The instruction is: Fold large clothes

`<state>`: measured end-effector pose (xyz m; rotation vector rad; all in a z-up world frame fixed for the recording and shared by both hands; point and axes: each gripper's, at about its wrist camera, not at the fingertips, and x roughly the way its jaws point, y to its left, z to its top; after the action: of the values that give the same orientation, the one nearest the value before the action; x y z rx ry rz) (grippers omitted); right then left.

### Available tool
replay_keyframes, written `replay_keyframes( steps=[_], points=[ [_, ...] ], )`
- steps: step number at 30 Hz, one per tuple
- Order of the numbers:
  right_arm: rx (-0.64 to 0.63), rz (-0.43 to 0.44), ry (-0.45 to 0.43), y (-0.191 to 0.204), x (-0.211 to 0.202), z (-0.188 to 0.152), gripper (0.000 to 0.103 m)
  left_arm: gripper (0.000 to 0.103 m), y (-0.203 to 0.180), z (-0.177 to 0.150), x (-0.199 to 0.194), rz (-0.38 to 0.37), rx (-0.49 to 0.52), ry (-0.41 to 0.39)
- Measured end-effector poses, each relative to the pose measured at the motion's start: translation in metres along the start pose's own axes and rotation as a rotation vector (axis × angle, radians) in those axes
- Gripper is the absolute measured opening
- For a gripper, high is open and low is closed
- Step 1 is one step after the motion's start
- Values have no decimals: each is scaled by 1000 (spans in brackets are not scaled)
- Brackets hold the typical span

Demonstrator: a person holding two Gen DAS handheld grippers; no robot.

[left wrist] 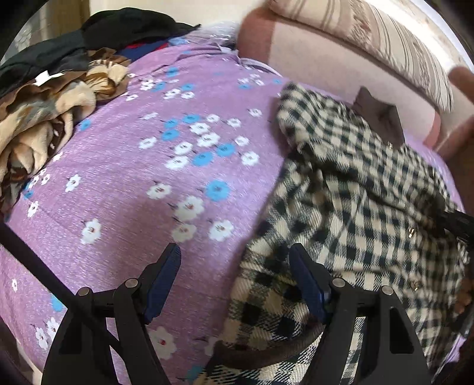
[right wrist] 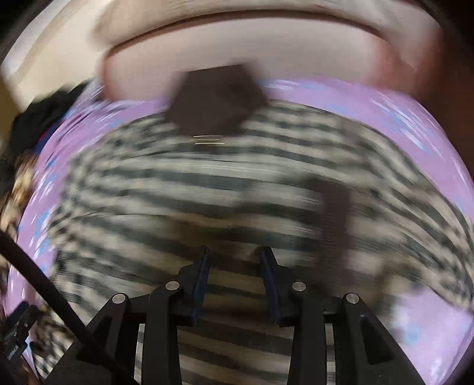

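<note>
A black-and-cream checked garment [left wrist: 355, 189] with a brown collar [left wrist: 382, 115] lies crumpled on the right side of a purple flowered bedsheet [left wrist: 133, 183]. My left gripper [left wrist: 234, 263] hangs open over the garment's left edge. Its right finger [left wrist: 305, 278] is above the checked cloth and its left finger [left wrist: 163, 278] above bare sheet, with nothing pinched. The right wrist view is heavily smeared. There the garment [right wrist: 207, 189] fills the middle, its brown collar [right wrist: 216, 100] at the far end. My right gripper [right wrist: 235, 257] sits above the cloth, jaws apart, with a gap showing between the pads.
A heap of other clothes lies at the back left: beige-brown patterned fabric [left wrist: 44, 124] and black items [left wrist: 124, 26]. A pink bolster [left wrist: 320, 59] and a striped pillow [left wrist: 394, 44] line the far edge. A blurred hand [left wrist: 462, 86] shows at the right rim.
</note>
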<state>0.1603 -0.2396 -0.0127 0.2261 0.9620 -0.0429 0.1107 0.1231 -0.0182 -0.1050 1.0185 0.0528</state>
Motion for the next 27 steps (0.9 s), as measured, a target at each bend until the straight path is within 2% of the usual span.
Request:
replay_keyframes(
  steps=[3,4,5,6,8,11,14,16,19,23,24,25,26,27],
  points=[
    [160,-67,-24,-94,-28,-20,39,74,-3,-4,3,16,18,2],
    [206,-86,-28,-119,-37,-26,42,74,-4,-5,4,20,20,2],
    [256,-122,-32,-146,-47,-34,43,74,-4,-6,4,23,20,2],
    [342,-167,-45,-188,-66,-47,43,74,-4,-6,4,24,19,0],
    [474,-170,-82,-247,-101,-67,43,74,-4,-7,3,27,18,-5],
    [589,-159,-189,-308,-162,-94,56,74,-6,-7,3,38,23,-9],
    [596,-205,-271,-336,-208,-108,64,74,-10,-8,8,48,29,-1],
    [555,-247,-278,-340,-219,-106,66,74,-12,-10,11,58,31,3],
    [458,-296,-236,-335,-210,-100,75,75,-16,-12,12,83,35,-16],
    [359,-385,-147,-333,-171,-88,75,75,-21,-13,10,118,50,-35],
    [334,-405,-121,-335,-163,-89,58,75,-22,-14,10,117,49,-37],
    [322,-423,-98,-335,-155,-86,12,75,-22,-14,9,116,50,-37],
    [325,-441,-64,-338,-149,-83,6,74,-22,-13,7,110,48,-38],
    [357,-422,-44,-344,-150,-76,5,74,-22,-13,5,98,43,-39]
  ],
)
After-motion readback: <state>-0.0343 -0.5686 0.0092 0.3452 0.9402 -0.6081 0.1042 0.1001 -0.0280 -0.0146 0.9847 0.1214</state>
